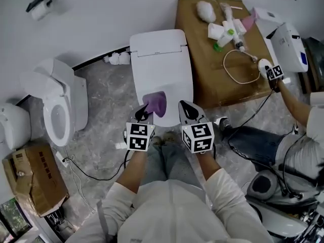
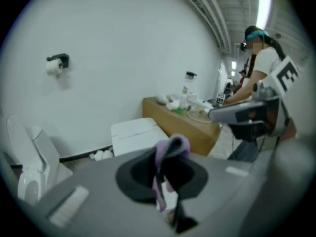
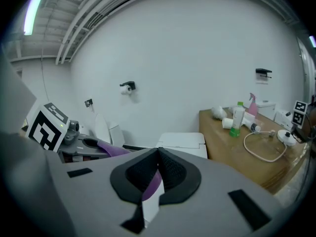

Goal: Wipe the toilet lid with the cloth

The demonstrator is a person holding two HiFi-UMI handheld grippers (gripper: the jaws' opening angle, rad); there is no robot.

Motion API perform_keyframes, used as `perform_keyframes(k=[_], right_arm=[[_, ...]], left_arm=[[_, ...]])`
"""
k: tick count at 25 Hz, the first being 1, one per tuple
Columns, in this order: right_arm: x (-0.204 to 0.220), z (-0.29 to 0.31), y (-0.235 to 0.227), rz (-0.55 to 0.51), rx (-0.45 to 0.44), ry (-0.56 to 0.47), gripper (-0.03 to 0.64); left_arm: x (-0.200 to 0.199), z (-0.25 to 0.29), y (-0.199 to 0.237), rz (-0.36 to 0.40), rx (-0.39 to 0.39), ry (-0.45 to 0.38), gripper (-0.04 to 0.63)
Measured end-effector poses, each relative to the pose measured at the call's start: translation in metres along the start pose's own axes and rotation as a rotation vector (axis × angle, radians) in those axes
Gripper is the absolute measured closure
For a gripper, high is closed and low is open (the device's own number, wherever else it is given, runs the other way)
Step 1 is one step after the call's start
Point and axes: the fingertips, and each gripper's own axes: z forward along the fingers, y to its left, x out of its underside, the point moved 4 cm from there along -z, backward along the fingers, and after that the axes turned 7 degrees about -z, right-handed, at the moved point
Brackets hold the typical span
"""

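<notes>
I'm getting bright, even, diffuse light in all three views, coming from a ceiling tube light (image 2: pixel 264 6) that is glaring white at the top of both gripper views. The white wall (image 1: pixel 101 9) and toilet lid (image 1: pixel 162 70) are nearly washing out, with only faint, soft shadows. The left gripper view is smearing with motion blur, softening the cloth (image 2: pixel 168 152) and the person (image 2: pixel 261 58) at its right edge, while both gripper views are bending hard and darkening to black at their corners.

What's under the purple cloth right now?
The closed white toilet lid; the cloth hangs from the left gripper over it. The patch of lid directly beneath the cloth is covered, so its condition can't be seen.
</notes>
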Motion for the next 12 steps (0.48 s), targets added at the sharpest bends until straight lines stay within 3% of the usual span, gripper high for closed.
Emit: perform_keyframes(k=[12], right_arm=[[-0.092,-0.021,0.002,-0.053,0.024,-0.170,0.601]], left_arm=[[-0.102,-0.054,-0.010,0.010,0.013,-0.256,0.578]])
